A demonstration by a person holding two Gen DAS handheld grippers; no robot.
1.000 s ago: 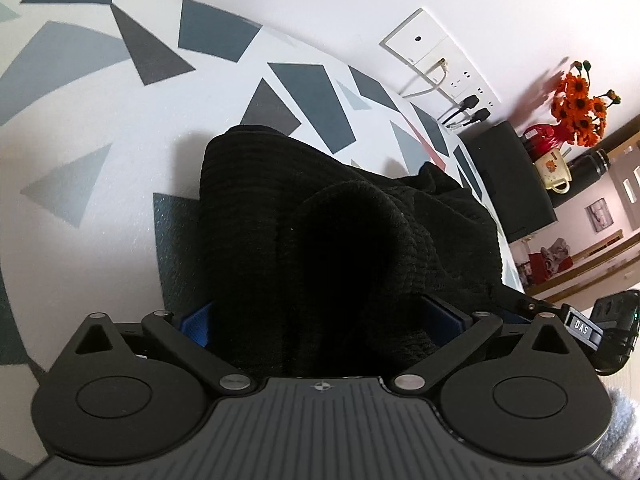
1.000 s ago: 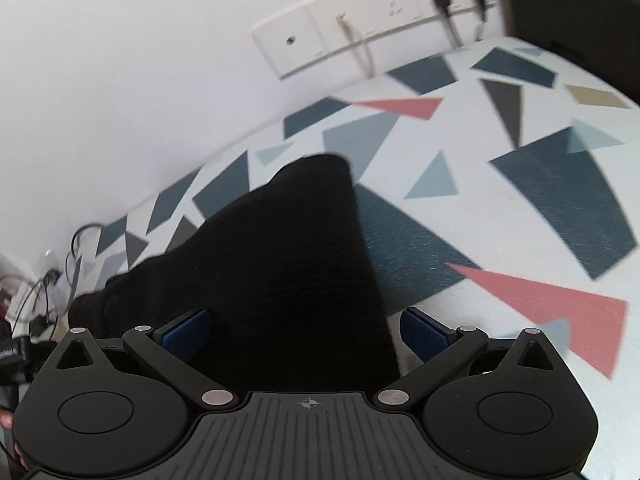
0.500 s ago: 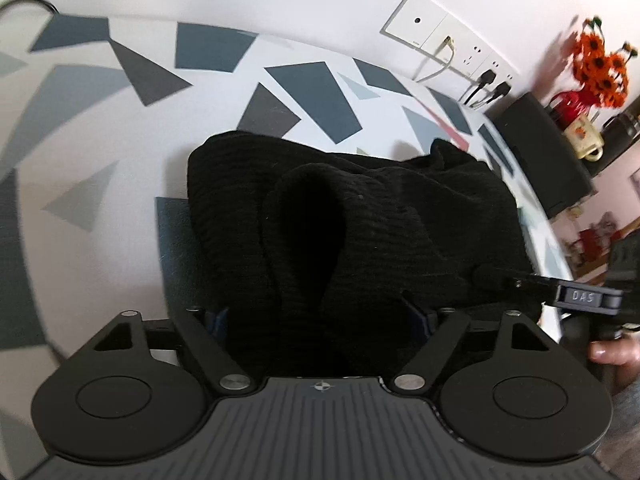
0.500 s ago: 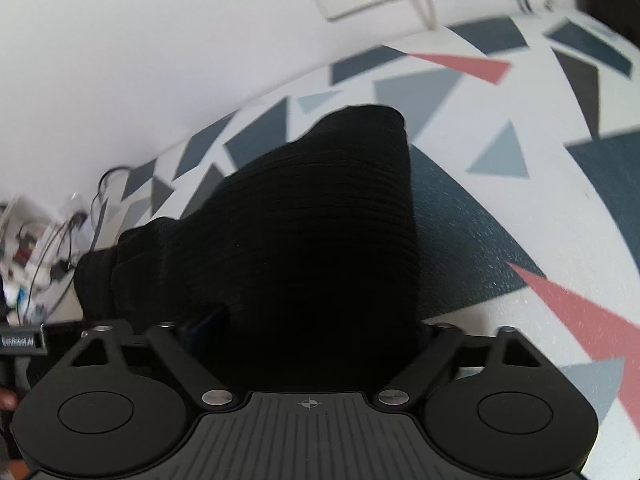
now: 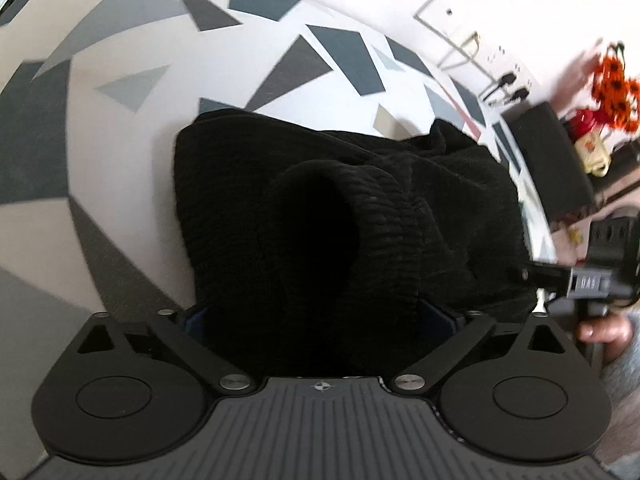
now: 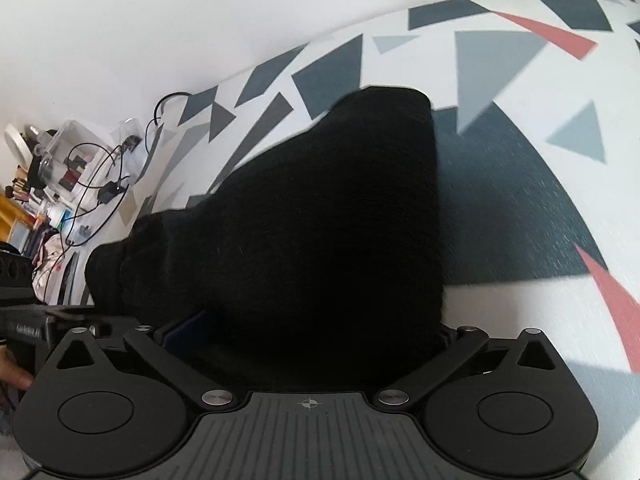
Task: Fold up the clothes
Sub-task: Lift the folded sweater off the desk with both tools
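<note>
A black ribbed knit garment lies bunched on a white table with grey, blue and red triangles. My left gripper has its jaws wide apart with a thick fold of the knit between them; the blue pads are mostly hidden by cloth. In the right wrist view the same garment fills the middle, and my right gripper also stands wide with cloth bulging between its fingers. The right gripper shows at the left view's right edge.
Wall sockets with plugged cables, a black box, orange flowers and a mug stand at the table's far right end. A clutter of cables and clear boxes lies off the left end.
Both grippers have drawn back and risen, with the garment gathered more thickly between their fingers. The two grippers have come closer together.
</note>
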